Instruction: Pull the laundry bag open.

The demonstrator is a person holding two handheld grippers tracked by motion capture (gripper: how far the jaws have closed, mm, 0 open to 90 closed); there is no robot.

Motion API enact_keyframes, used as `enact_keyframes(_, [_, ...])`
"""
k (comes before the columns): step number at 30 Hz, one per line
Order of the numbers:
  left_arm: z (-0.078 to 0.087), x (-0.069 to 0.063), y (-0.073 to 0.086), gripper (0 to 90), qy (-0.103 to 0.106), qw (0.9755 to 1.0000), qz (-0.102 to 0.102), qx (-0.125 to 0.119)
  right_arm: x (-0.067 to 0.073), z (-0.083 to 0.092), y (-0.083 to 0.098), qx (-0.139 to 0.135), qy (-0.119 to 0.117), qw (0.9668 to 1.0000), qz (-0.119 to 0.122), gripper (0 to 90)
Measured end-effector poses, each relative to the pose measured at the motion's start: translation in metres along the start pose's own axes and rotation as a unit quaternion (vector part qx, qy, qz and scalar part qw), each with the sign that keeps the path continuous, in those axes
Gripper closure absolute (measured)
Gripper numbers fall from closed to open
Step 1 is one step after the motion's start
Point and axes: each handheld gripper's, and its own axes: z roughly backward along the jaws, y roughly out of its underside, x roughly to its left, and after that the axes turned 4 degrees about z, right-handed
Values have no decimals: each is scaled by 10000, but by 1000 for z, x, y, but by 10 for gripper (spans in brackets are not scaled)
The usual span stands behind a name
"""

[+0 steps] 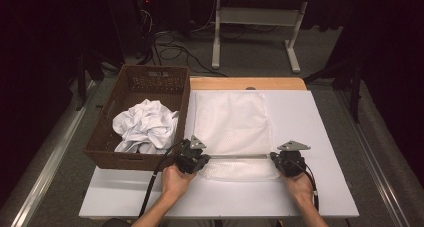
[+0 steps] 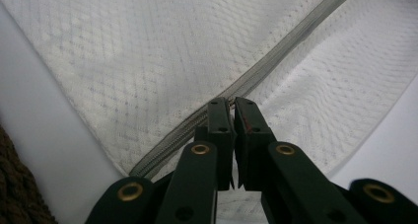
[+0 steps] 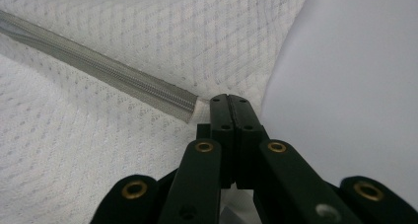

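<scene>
Bright overhead light on the white bench point(image 1: 320, 187), near-black beyond it; soft grain, sharp fabric weave close up, faint shadows.

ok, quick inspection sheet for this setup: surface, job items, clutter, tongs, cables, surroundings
Surface: white tabletop, wooden strip along its far edge.
Job's things: white mesh zip bag lying flat; grey zipper runs across near its front edge.
Clutter: brown wicker basket on the left, crumpled white cloth inside.
Grippers: left tongs shut at the zipper line; right tongs shut on the mesh just past the zipper's end.
Cables: black cable trails from the left gripper; more on the floor behind.
Surroundings: dark room, white table frame beyond.
</scene>
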Motion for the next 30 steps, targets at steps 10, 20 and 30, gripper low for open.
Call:
enact_keyframes(10, [-6,-2,0,862,85,10000,9,27,3,1,-7,76,8,10000,48,678])
enact_keyframes(20, [-4,-2,-1,862,96,10000,14,19,4,-5,-22,26,209,9998,5,549])
enact_keyframes(30, [-3,-1,-1,862,85,10000,37,-10,0,-11,-22,268,44,9995,133,781])
